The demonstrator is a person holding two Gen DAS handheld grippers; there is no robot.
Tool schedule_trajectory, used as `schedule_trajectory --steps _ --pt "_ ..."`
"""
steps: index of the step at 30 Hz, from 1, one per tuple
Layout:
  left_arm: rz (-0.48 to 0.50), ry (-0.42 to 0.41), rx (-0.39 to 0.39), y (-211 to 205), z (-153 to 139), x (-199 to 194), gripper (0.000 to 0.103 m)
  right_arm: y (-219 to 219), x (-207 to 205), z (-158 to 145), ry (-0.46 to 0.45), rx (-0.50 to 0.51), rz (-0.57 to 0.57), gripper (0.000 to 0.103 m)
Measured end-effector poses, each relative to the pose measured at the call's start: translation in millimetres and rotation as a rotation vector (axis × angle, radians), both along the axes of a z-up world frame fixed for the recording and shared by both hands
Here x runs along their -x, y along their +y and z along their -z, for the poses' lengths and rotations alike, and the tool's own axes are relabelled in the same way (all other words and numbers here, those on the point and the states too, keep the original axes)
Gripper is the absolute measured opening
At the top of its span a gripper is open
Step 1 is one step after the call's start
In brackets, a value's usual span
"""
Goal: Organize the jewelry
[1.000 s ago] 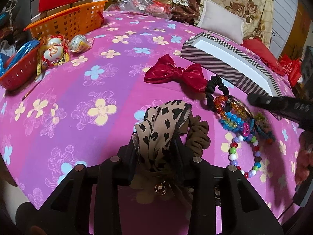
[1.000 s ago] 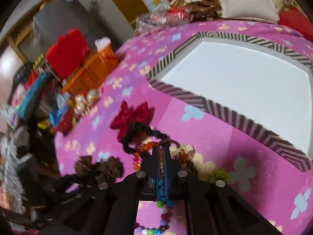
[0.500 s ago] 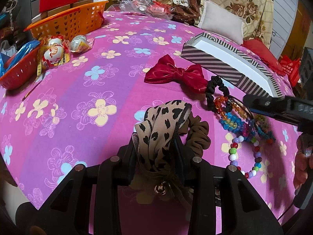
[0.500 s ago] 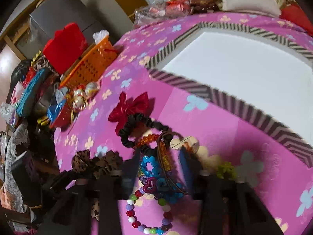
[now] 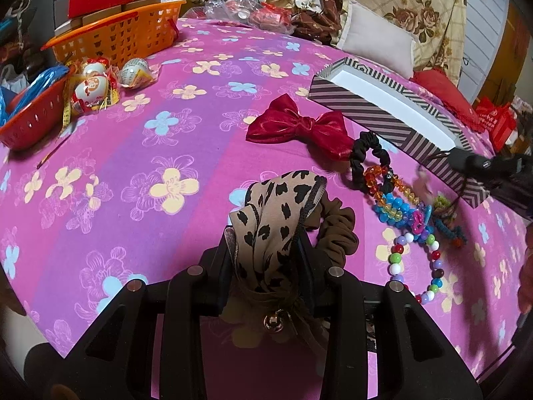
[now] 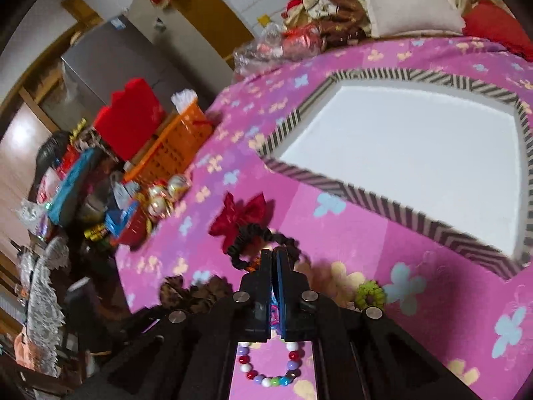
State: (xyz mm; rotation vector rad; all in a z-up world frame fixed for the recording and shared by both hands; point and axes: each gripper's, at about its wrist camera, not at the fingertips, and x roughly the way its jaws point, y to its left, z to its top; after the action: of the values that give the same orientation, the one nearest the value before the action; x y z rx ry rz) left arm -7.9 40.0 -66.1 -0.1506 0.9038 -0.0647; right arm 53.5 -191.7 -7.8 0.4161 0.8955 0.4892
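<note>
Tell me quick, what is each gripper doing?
Left gripper: shut on the leopard-print fabric scrunchie.
Right gripper: shut; whether it holds anything cannot be told.

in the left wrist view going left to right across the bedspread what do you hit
red basket → wrapped eggs → leopard print scrunchie → red bow → black scrunchie → striped box

The left tongs (image 5: 266,250) grip a leopard-print scrunchie (image 5: 276,213) over the pink floral cloth (image 5: 133,166), beside beaded bracelets (image 5: 409,220).
</note>
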Motion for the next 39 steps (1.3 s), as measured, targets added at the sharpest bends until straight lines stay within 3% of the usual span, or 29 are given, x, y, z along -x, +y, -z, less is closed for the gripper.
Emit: schedule_trajectory --steps 2,5,13,25,39 --pt "-0.005 0.004 0.02 3 0 0 0.022 -6 5 -10 -0.019 -0.016 0.012 0.002" --pt "0.007 0.021 0.061 6 -1 1 0.016 -10 12 -21 -0.039 -0.028 0.017 0.002" --pt "0.054 0.025 0.145 1 -19 15 0.013 -28 26 -35 -0.066 -0.033 0.049 0.002" --pt "0.1 -0.033 0.078 -20 -69 22 0.013 -55 33 -58 -0.109 -0.011 0.083 0.002" --pt "0.111 -0.088 -0.021 -49 -109 -17 0.013 -89 21 -71 -0.114 0.028 0.146 0.002"
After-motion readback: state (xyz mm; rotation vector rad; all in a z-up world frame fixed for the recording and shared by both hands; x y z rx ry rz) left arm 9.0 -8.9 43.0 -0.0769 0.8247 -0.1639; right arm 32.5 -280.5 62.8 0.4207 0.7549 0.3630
